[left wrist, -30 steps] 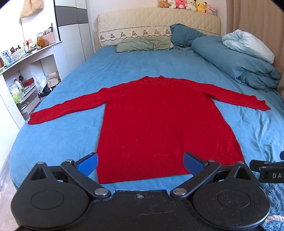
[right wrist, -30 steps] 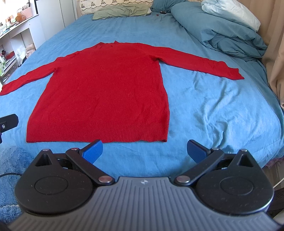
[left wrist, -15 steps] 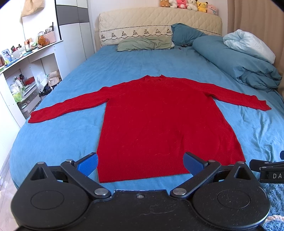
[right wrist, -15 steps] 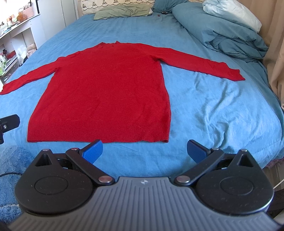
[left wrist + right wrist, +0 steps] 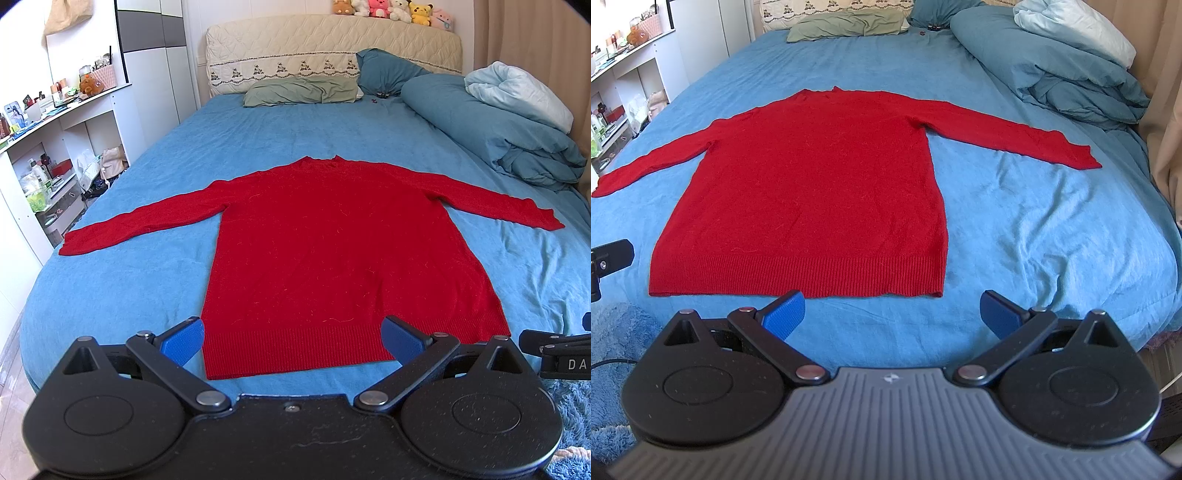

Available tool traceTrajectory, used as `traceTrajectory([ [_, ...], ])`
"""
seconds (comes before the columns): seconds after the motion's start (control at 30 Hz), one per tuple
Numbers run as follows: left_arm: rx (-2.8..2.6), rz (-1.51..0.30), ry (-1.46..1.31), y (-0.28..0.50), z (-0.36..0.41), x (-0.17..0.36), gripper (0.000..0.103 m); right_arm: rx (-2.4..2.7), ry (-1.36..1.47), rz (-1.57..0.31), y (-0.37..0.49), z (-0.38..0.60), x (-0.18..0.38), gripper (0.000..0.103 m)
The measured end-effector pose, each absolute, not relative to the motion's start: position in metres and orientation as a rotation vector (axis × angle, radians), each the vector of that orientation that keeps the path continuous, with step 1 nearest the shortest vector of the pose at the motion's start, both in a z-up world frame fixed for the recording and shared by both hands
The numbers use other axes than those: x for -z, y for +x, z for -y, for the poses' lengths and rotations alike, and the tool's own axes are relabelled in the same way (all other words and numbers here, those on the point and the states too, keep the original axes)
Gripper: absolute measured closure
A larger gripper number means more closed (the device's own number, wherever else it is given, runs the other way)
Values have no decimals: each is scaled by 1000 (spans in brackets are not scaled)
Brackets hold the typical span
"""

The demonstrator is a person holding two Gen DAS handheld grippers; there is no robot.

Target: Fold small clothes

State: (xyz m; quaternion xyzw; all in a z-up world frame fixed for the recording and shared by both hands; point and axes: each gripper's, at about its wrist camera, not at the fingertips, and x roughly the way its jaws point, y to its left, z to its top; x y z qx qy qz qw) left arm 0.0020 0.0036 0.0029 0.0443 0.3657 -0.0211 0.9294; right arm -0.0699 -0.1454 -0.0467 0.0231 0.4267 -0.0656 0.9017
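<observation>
A red long-sleeved sweater [image 5: 340, 251] [image 5: 820, 184] lies flat on the blue bed sheet [image 5: 147, 295] [image 5: 1052, 229], both sleeves spread out sideways and its ribbed hem nearest me. My left gripper [image 5: 291, 338] hovers open just short of the hem, its blue pads [image 5: 183, 339] framing the hem's left half. My right gripper [image 5: 892, 312] is open too, a little before the hem's right corner [image 5: 934, 288]. Neither gripper touches the cloth. Part of the right gripper [image 5: 557, 354] shows at the left wrist view's right edge.
A bunched blue duvet [image 5: 491, 136] [image 5: 1052, 70] lies along the bed's right side, with pillows [image 5: 303, 90] and a padded headboard [image 5: 332, 48] at the far end. White shelves with clutter [image 5: 48, 147] stand left of the bed. A fluffy blue rug [image 5: 617, 350] lies on the floor.
Both grippers have eased forward and up slightly toward the sweater's hem. The sweater has not moved and both jaws stay open.
</observation>
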Motion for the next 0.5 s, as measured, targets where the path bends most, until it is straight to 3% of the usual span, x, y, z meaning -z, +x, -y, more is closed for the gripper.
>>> traceTrajectory([
  [0.5, 58, -747, 99, 13, -4, -7, 0, 139, 74, -876, -60, 155, 40, 0],
])
